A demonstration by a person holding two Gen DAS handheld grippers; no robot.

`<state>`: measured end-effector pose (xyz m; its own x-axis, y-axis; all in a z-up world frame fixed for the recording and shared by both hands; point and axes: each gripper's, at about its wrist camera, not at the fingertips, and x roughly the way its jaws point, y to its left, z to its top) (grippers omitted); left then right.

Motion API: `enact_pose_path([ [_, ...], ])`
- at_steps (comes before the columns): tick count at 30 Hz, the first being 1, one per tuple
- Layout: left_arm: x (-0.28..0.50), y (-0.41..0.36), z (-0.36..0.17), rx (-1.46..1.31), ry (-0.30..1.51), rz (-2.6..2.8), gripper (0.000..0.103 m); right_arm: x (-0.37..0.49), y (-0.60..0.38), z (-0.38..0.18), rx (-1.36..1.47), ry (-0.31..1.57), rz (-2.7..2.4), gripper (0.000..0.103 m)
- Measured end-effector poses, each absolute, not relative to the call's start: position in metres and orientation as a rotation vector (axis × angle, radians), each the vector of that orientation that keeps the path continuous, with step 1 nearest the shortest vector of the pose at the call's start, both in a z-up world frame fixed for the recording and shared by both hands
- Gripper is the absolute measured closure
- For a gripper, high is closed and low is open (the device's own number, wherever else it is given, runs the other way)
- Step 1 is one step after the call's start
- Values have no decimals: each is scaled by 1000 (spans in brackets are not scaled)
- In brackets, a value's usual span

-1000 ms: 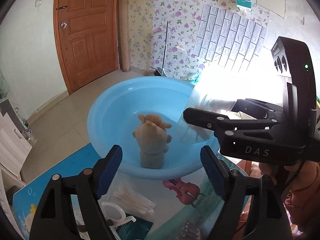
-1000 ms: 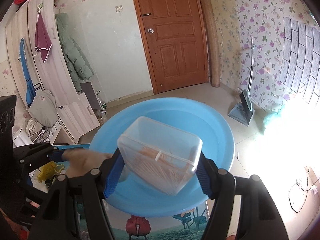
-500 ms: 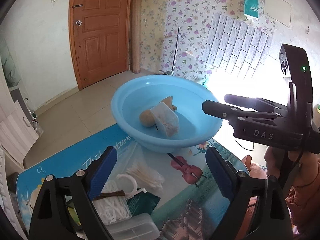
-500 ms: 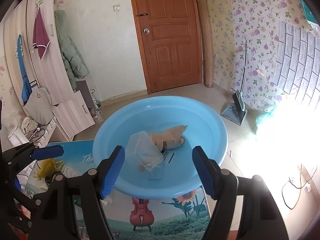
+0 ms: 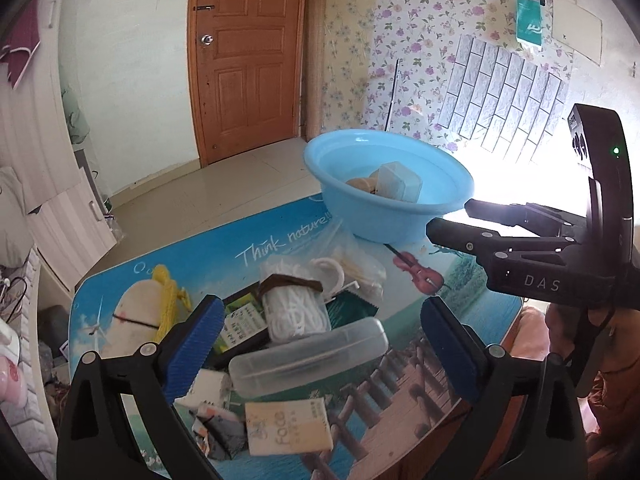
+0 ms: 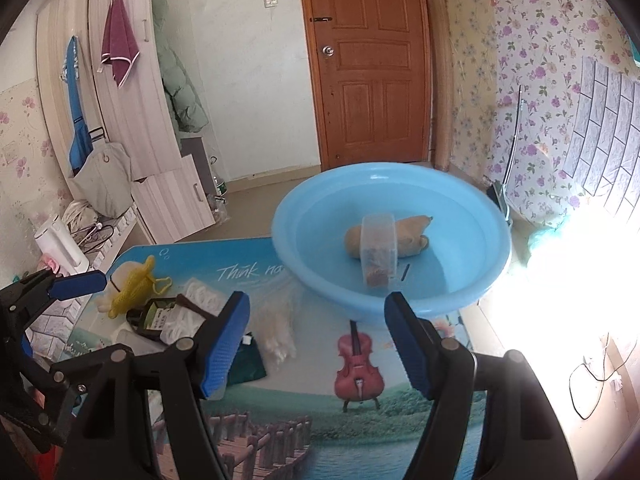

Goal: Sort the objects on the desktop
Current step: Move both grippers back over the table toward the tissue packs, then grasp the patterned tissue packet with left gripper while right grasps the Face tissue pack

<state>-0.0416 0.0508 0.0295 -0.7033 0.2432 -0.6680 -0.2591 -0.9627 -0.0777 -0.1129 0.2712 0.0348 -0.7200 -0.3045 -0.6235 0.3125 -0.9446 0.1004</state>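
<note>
Both grippers empty: left gripper [image 5: 320, 344] jaws spread wide, just been opening, over a clear case [image 5: 308, 356] in the table [image 6: 400, 440] clutter; right gripper [image 6: 316, 340] apart w/ nothing between. Clear box [image 6: 378, 252] & tan plush toy [image 6: 412, 232] lie in the blue basin [image 6: 460, 300] at the far edge.

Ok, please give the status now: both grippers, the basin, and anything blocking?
Left gripper open, empty, over the clutter pile. Right gripper open, empty. Clear plastic box and plush toy lie in blue basin. Nothing blocking.
</note>
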Motion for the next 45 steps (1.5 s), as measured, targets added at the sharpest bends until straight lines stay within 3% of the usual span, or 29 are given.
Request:
enact_pose_path([
  [39, 9, -34, -43, -1249, -224, 2749, 3, -68, 202, -17, 1096, 146, -2420, 33],
  [41, 8, -39, -44, -1253, -249, 2756, 6, -67, 199, -18, 1091, 171, -2412, 33],
  [43, 6, -42, -47, -1274, -257, 2757, 20, -67, 196, -19, 1090, 182, -2405, 33],
  [45, 5, -42, -50, -1288, -239, 2753, 24, -67, 195, -21, 1097, 177, -2401, 33],
])
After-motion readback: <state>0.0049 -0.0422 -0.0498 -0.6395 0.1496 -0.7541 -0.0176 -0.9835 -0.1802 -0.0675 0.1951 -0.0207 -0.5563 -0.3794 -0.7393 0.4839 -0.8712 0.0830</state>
